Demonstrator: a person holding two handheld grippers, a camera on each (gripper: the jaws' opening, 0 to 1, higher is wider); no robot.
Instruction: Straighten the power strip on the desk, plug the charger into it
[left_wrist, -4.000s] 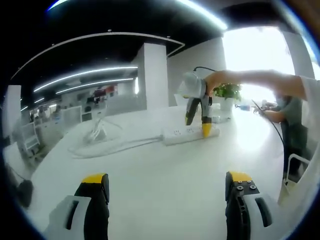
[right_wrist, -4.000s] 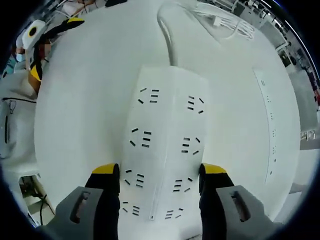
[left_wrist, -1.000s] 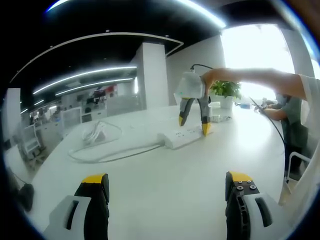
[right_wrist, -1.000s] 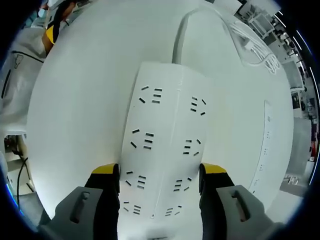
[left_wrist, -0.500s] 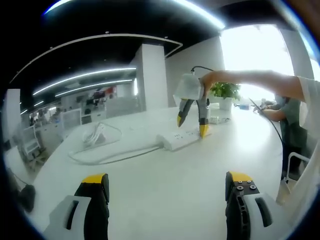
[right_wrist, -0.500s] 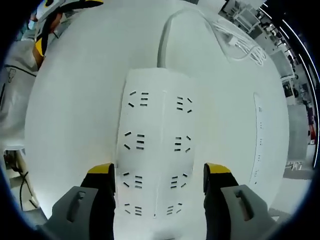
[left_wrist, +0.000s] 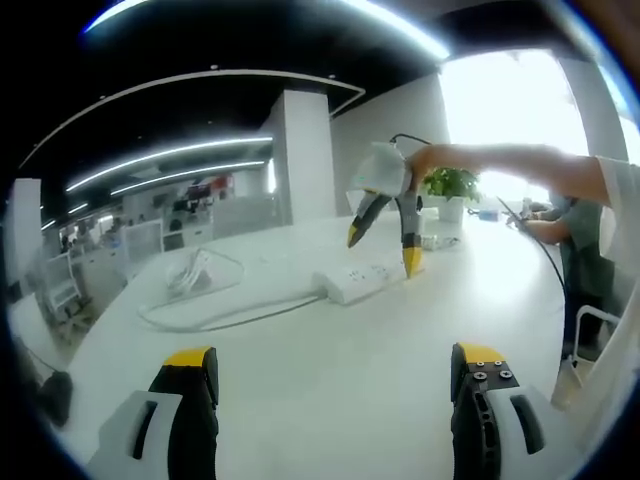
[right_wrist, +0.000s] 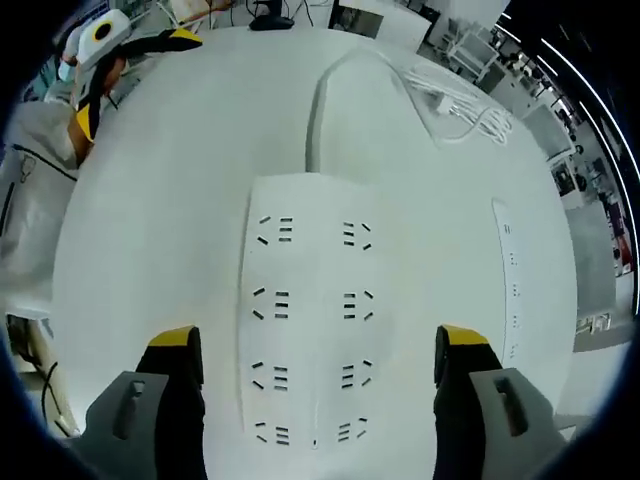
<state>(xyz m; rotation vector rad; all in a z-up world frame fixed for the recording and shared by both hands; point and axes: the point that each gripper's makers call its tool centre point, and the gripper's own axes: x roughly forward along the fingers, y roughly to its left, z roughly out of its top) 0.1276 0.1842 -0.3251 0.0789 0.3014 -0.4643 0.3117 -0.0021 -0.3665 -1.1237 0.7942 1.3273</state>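
Hovering over the power strip (right_wrist: 312, 330) at frame center, right gripper (right_wrist: 318, 365) has jaws spread wide, gripping nothing. Strip looks straightened; charger (right_wrist: 443, 100) lies unplugged at upper right with its cord, so plugging remains. Left gripper (left_wrist: 330, 385) open, empty, low over the desk (left_wrist: 330, 340); its view shows the strip side-on at center.
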